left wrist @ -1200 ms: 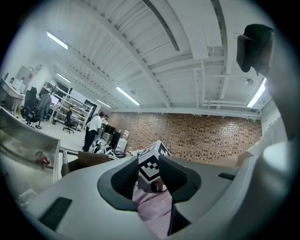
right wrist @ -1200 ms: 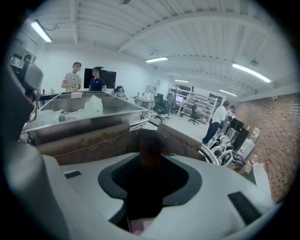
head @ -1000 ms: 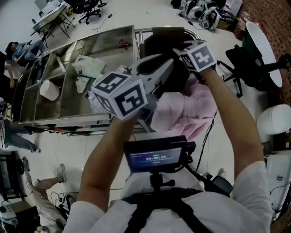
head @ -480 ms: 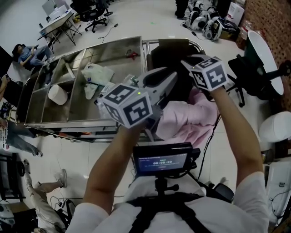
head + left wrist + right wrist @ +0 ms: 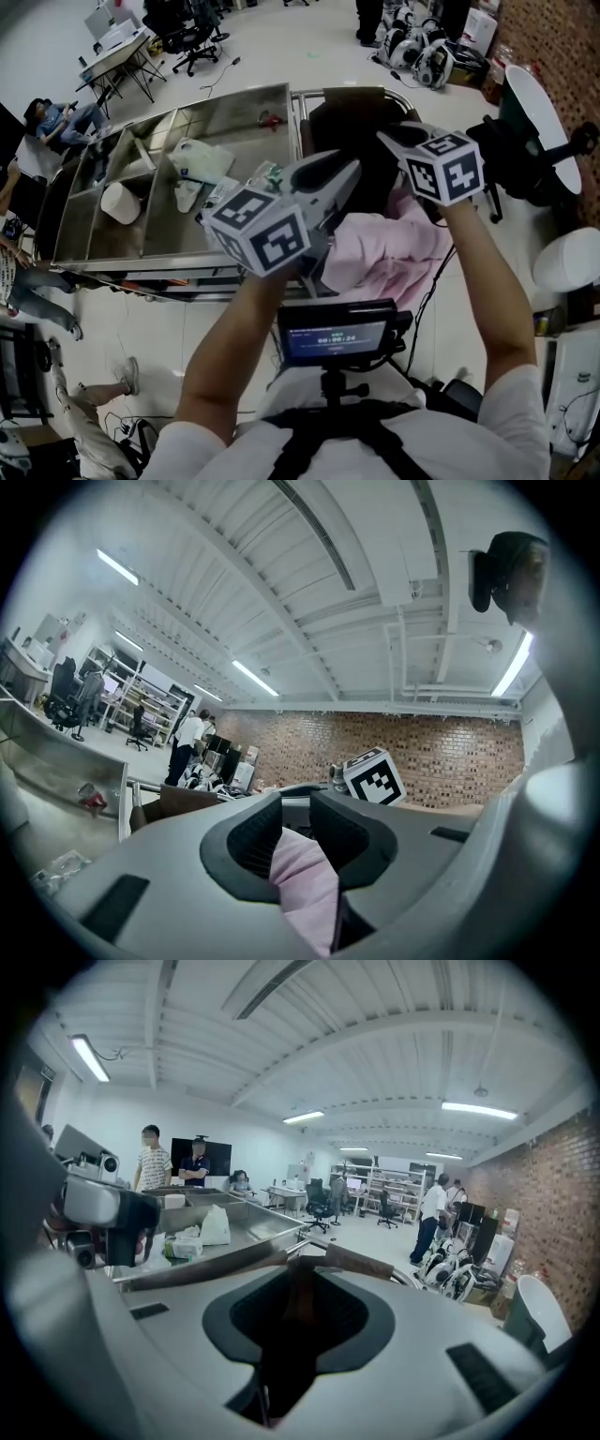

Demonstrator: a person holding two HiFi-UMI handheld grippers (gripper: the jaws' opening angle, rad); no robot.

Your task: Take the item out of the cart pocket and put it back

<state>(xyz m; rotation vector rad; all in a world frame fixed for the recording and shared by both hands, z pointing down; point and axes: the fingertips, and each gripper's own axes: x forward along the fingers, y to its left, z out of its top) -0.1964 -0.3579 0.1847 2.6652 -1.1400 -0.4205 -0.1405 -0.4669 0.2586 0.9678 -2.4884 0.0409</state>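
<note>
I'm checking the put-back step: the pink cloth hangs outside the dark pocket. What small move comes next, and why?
Probably lower the left hand-held gripper toward the dark pocket: it clamps the pink cloth, mostly outside, while the right hand-held gripper, whose jaws have just been closing, holds the pocket's brown edge.

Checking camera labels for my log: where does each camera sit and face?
Head view: on the person's head, looking down at cart, pink cloth, both forearms.
Left gripper view: on left tool, toward brick wall; jaws pinch the cloth.
Right gripper view: on right tool, across the cart; jaws have just been closing on pocket rim.
All three show the cart.
</note>
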